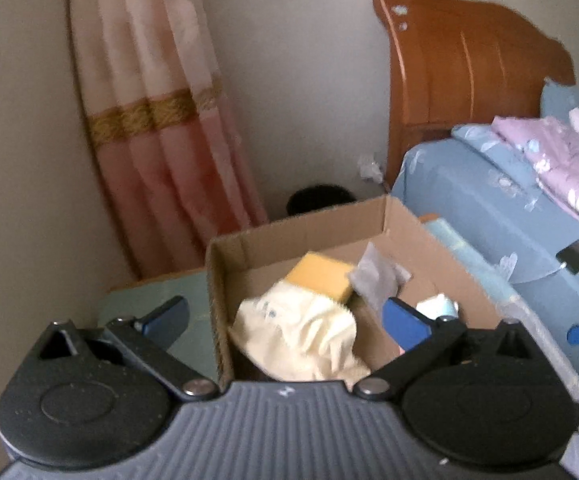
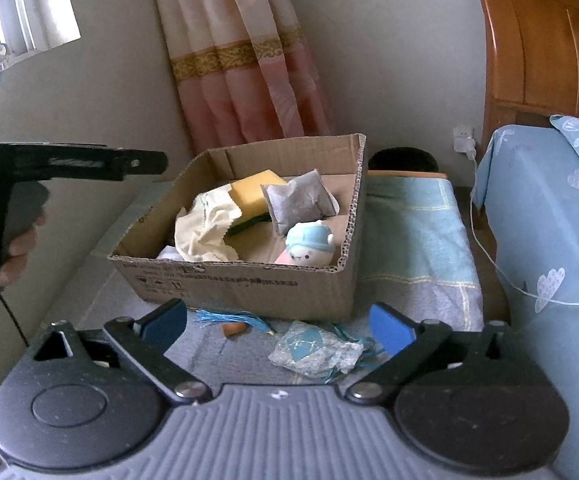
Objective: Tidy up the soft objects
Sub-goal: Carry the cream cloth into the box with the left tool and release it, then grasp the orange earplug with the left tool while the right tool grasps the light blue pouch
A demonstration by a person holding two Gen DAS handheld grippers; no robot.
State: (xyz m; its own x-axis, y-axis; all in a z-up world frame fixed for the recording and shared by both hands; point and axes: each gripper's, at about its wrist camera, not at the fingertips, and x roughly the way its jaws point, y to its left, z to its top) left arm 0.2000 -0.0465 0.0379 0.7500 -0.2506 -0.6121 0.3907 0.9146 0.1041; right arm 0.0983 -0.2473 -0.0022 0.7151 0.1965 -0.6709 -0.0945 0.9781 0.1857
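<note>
Checking the fingers first: the right gripper stood spread wide with nothing between its blue pads. Low in the right wrist view, just ahead of those pads, lay the blue patterned pouch on the checked cloth, with a blue tassel and a small orange piece beside it toward the left. The left gripper was likewise wide apart and held nothing; it hung over the near edge of the cardboard box.

In the box, at frame centre, I noted the cream cloth, the yellow sponge, the grey sachet and the round plush toy.

My reading: the pouch was the next item, still outside the box, just below its front wall.

Notes for doing it well:
- Bring the right pads down straddling the pouch's middle, not its frayed edge.
- Close gently; thin fabric probably bunches, and the cloth beneath might snag.
- Lift clear of the box's front wall before moving in.
- Keep the left gripper aside, at the left of frame.
</note>
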